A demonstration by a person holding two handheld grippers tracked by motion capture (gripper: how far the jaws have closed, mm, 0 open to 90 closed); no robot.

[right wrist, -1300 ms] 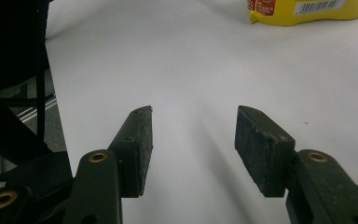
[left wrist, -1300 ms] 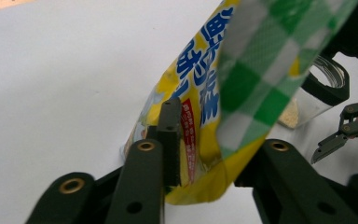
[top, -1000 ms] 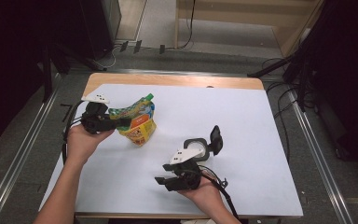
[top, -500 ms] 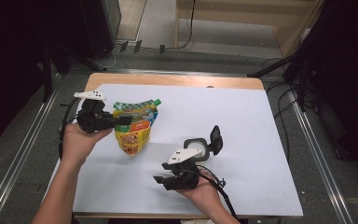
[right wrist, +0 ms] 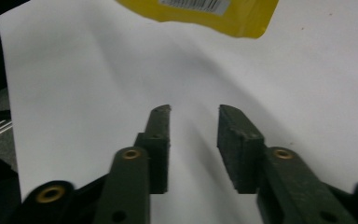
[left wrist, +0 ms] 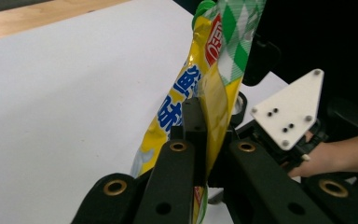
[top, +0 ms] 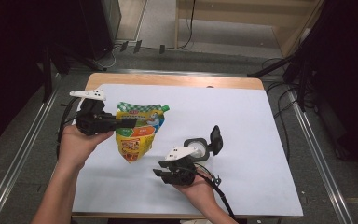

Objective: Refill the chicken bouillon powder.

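The left gripper (top: 129,122) has its jaws closed flat on the side edge of a pouch (top: 139,135) and holds it in the air above the white table cover (top: 242,116). The right gripper (right wrist: 193,122) holds nothing; its jaws have just been closing, with a gap left between them and only the cover under them. From these empty fingers the pouch lies ahead and higher, its yellow bottom corner (right wrist: 242,21) nearest to them. Its long axis hangs from the green spout (top: 166,108) down to that corner, so the right hand is the free one to reach it. The pouch is thin, glossy printed foil, soft and wrinkled. A round dark lid (top: 216,140) stands behind the right hand.
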